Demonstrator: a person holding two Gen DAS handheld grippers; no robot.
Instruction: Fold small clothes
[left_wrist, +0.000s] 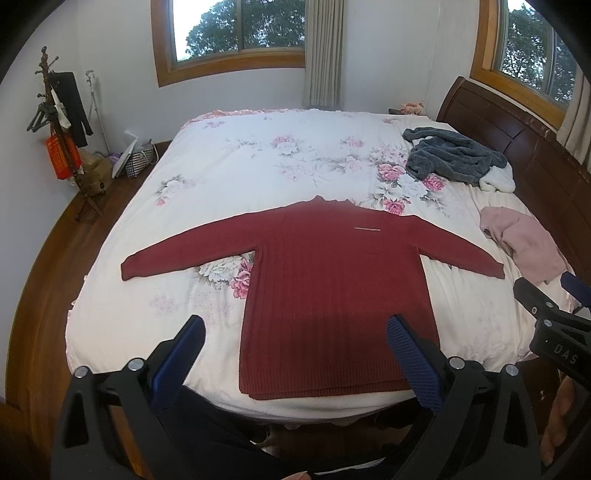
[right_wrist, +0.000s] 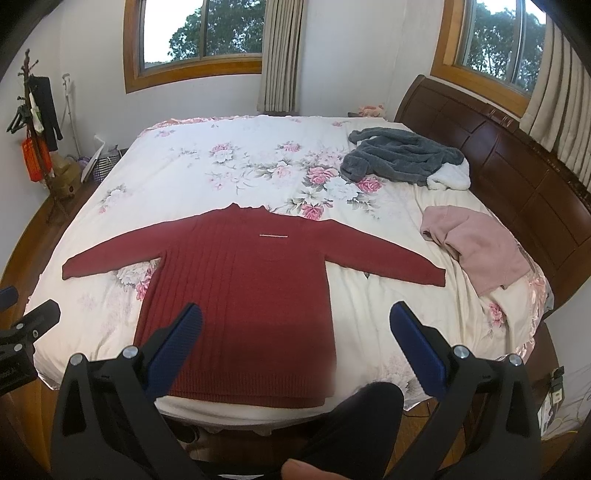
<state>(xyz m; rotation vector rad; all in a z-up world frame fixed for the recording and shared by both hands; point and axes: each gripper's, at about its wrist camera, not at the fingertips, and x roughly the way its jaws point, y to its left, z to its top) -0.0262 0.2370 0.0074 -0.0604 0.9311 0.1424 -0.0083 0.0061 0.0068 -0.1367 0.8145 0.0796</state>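
Note:
A dark red ribbed sweater lies flat on the bed, collar away from me, both sleeves spread out sideways and its hem at the near edge. My left gripper hovers open over the hem with nothing between its blue pads. Over the sweater's lower right part, my right gripper is open too and holds nothing. In the left wrist view the right gripper shows at the right edge; in the right wrist view the left gripper shows at the left edge.
The bed has a white floral cover. A grey fleece garment and a pink garment lie at the right, by the dark wooden headboard. A coat stand is at far left. Dark-clad legs are below.

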